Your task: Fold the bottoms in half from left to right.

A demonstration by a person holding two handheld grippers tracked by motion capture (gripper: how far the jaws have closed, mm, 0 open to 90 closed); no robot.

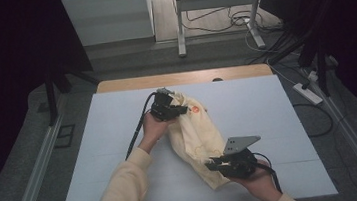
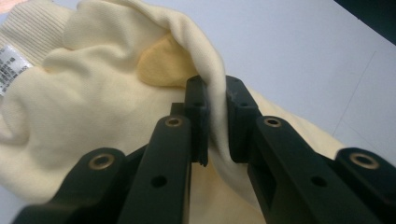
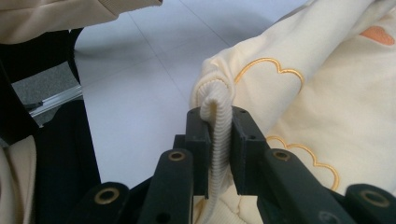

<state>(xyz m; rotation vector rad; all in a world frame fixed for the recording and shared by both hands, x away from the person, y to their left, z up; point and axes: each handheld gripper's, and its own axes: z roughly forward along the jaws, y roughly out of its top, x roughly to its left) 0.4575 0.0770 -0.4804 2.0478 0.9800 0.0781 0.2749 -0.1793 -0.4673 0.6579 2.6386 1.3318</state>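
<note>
A cream-yellow garment [image 1: 195, 134] with orange outline stitching and a small orange patch lies bunched on the white table [image 1: 99, 179], stretched between both hands. My left gripper [image 1: 183, 109] is at its far end, shut on a fold of the plain fabric [image 2: 215, 100]. My right gripper [image 1: 212, 164] is at the near end, shut on the ribbed hem [image 3: 219, 135]. In the left gripper view a care label [image 2: 10, 65] shows at the ribbed edge. In the right gripper view the orange scalloped stitching [image 3: 268, 65] runs just beyond the jaws.
The white table top ends in a wooden strip [image 1: 184, 77] at the far edge. Beyond it stand a metal desk frame [image 1: 218, 16] and loose cables on the floor. A power strip [image 1: 307, 93] lies to the right of the table.
</note>
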